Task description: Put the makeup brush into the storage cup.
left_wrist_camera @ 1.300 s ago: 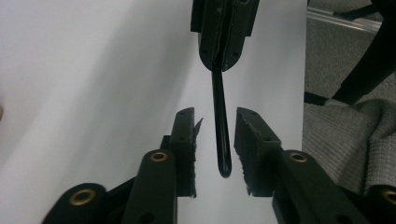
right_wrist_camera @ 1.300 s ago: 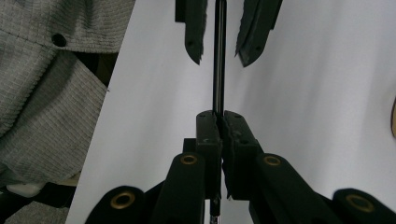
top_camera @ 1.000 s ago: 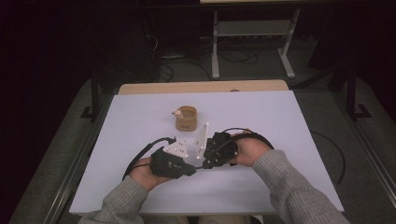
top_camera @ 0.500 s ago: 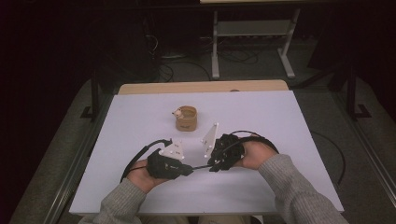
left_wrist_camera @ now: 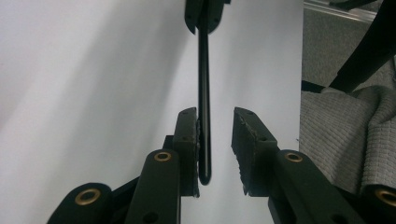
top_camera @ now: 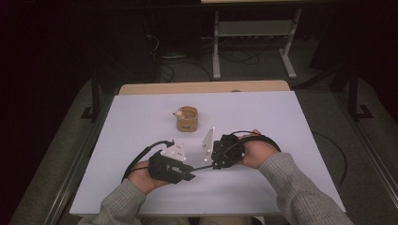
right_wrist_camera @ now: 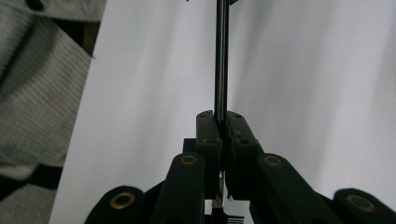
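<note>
Rod handoff, halfway there

Your right tongs [right_wrist_camera: 219, 135] are clamped on one end of the thin black rod [left_wrist_camera: 203, 107], its other end sits between your left tongs [left_wrist_camera: 215, 140], which are parted, rod against one pad. Looks like a handoff, so I'd guess next you pinch left, then release right. White tabletop [top_camera: 281, 122], wooden cup [top_camera: 187, 119] further back, dark room, cables on the floor
</note>
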### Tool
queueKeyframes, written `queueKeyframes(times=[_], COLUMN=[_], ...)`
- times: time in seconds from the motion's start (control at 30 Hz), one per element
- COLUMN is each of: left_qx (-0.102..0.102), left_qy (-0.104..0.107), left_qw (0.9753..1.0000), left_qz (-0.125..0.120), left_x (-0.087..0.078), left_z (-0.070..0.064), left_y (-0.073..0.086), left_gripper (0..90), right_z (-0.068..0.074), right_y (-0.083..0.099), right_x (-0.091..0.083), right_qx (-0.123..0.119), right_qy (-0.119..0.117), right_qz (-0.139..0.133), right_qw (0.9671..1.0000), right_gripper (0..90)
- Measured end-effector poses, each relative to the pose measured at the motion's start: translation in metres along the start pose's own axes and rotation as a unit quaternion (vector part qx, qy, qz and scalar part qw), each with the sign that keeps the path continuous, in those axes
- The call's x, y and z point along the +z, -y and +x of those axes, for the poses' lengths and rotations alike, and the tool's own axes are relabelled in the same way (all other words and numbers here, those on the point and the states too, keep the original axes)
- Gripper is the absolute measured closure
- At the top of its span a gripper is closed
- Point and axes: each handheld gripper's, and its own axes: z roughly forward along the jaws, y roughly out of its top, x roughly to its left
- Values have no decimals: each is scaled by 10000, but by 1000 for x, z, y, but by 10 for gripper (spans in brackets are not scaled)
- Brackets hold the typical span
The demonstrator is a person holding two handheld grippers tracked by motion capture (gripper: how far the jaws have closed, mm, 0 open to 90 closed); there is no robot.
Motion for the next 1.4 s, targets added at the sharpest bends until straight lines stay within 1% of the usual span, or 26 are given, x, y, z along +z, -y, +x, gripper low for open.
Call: queueKeyframes(times=[0.03, 0.07, 0.2, 0.27, 0.37, 0.4, 0.47, 0.5, 0.53, 0.6, 0.67, 0.7, 0.73, 0.77, 0.87, 0.9, 0.93, 0.97, 1.03, 1.1, 1.13, 1.17, 1.2, 1.27, 1.33, 1.4], left_qx=[-1, -6, -4, 57, 45, -26, -73, -86, -103, -146, -191, -211, -216, -220, -247, -274, -266, -266, -272, -378, -367, -357, -386, -422, -525, -532], left_qy=[0, 9, -7, -43, -183, -205, -205, -258, -286, -340, -406, -437, -456, -504, -608, -649, -676, -702, -757, -811, -843, -875, -900, -930, -955, -976], left_qw=[10000, 10000, 9998, 9995, 9993, 9994, 9996, 9996, 9995, 9993, 9989, 9987, 9985, 9982, 9971, 9965, 9962, 9959, 9953, 9939, 9934, 9928, 9923, 9915, 9896, 9888], left_qz=[17, 45, 177, 300, 316, 273, 176, 119, 89, -20, -109, -181, -217, -230, -390, -455, -475, -506, -547, -650, -687, -731, -752, -809, -938, -995], left_x=[0, 1, 4, 5, 7, 5, 3, 2, 2, 2, 2, 2, 1, 0, -2, -3, -5, -6, -7, -8, -10, -10, -11, -12, -11, -11], left_z=[0, 0, 0, -1, -1, -1, 1, 2, 2, 2, 2, 2, 2, 2, 3, 2, 3, 3, 5, 4, 5, 6, 6, 7, 7, 7], left_y=[0, -1, -3, -4, -1, 1, 5, 8, 11, 16, 21, 24, 25, 27, 32, 33, 34, 35, 36, 37, 37, 38, 37, 37, 37, 36], left_gripper=[713, 721, 780, 836, 846, 849, 851, 852, 852, 852, 853, 853, 853, 853, 853, 853, 853, 853, 853, 853, 853, 853, 853, 853, 853, 852], right_z=[2, 3, 7, 10, 12, 12, 10, 9, 7, 4, 2, 2, 1, 1, 1, 1, 1, 3, 3, 3, 2, 3, 4, 5, 6, 5], right_y=[-4, -6, -17, -20, -22, -21, -17, -15, -11, -2, 10, 14, 21, 25, 41, 46, 51, 55, 64, 71, 76, 79, 81, 84, 85, 84], right_x=[-1, -1, -5, -5, -2, -2, -5, -7, -10, -15, -17, -18, -17, -18, -20, -21, -22, -23, -22, -21, -19, -18, -16, -11, -3, 3], right_qx=[-62, -134, -384, -420, -415, -391, -302, -125, 179, 409, 737, 861, 993, 1121, 1505, 1602, 1787, 2095, 2399, 2599, 2641, 2821, 2897, 2984, 3128, 3182], right_qy=[96, 125, 242, 225, 280, 322, 593, 632, 650, 655, 671, 700, 673, 699, 826, 854, 920, 911, 849, 821, 821, 714, 646, 567, 431, 333], right_qz=[262, 372, 506, 573, 587, 516, 189, 39, -272, -748, -1229, -1344, -1583, -1685, -2118, -2278, -2406, -2510, -2701, -2822, -2874, -2992, -3076, -3188, -3288, -3367], right_qw=[9996, 9991, 9977, 9972, 9970, 9974, 9976, 9979, 9974, 9942, 9874, 9847, 9801, 9768, 9621, 9566, 9496, 9406, 9286, 9198, 9170, 9087, 9040, 8978, 8900, 8856], right_gripper=[846, 847, 846, 846, 841, 832, 697, 658, 633, 600, 535, 524, 499, 477, 420, 401, 358, 344, 334, 323, 318, 317, 316, 317, 324, 333])
